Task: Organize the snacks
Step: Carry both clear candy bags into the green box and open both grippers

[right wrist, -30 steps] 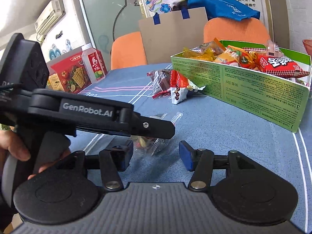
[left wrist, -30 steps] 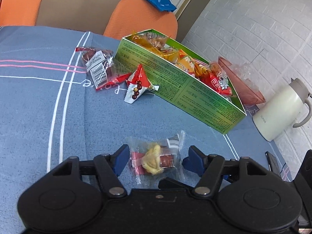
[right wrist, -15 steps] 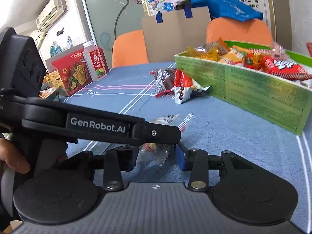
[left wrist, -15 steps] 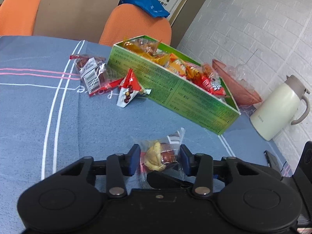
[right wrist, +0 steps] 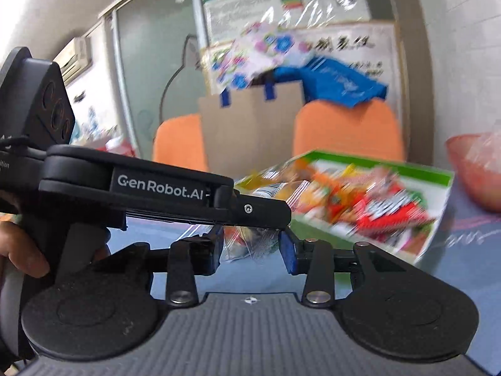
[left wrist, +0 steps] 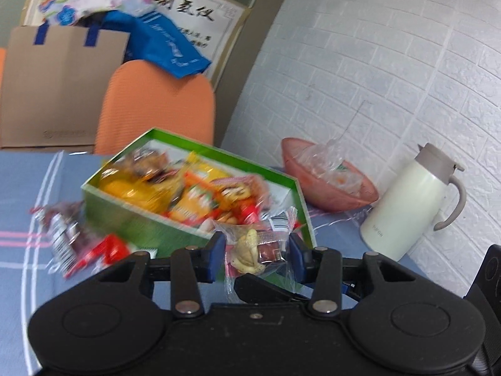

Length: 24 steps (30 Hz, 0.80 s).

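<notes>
Because the green box (left wrist: 175, 228) is where snacks belong, I hold both tongs, left (left wrist: 256, 255) and right (right wrist: 250, 246), clenched on one clear snack packet (left wrist: 260, 244), lifted off the bench (left wrist: 18, 282) toward it.

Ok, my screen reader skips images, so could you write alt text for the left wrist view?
The left gripper holds a clear snack packet between its blue jaws, lifted in front of a green box full of wrapped snacks. More packets lie on the blue tablecloth to the left; a pink bowl and a cream thermos jug stand to the right by a white brick wall.
</notes>
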### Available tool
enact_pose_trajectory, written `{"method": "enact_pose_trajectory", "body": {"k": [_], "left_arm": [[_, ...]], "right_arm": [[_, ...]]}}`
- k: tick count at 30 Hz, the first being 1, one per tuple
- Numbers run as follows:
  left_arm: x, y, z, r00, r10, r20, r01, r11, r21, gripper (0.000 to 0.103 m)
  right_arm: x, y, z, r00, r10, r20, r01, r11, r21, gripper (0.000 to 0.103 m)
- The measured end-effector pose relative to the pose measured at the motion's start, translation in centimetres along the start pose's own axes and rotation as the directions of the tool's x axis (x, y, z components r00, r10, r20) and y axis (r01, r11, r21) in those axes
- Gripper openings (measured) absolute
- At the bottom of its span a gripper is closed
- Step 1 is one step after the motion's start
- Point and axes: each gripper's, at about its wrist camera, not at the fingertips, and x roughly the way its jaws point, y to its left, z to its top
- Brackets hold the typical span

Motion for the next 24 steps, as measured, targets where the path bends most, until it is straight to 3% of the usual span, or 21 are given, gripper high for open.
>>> {"method": "enact_pose_trajectory", "body": {"k": [5, 9, 24], "left_arm": [[4.3, -2.0, 2.3, 0.998, -0.060, -0.003, 0.060, 0.998, 0.033, 0.103], [7.8, -2.3, 3.0, 0.997, -0.073, -0.019, 0.074, 0.997, 0.021, 0.103], [15.8, -2.0, 3.7, 0.996, -0.038, -0.076, 0.038, 0.999, -0.003, 0.103]], "right_arm": [[-0.2, -3.5, 1.6, 0.995, -0.077, 0.062, 0.076, 0.997, 0.011, 0.067], [1.2, -6.7, 2.2, 0.992, -0.116, 0.056, 0.113, 0.993, 0.045, 0.067], [5.1, -12.8, 1.3, 0.980, -0.196, 0.027, 0.193, 0.977, 0.088, 0.066]]}}
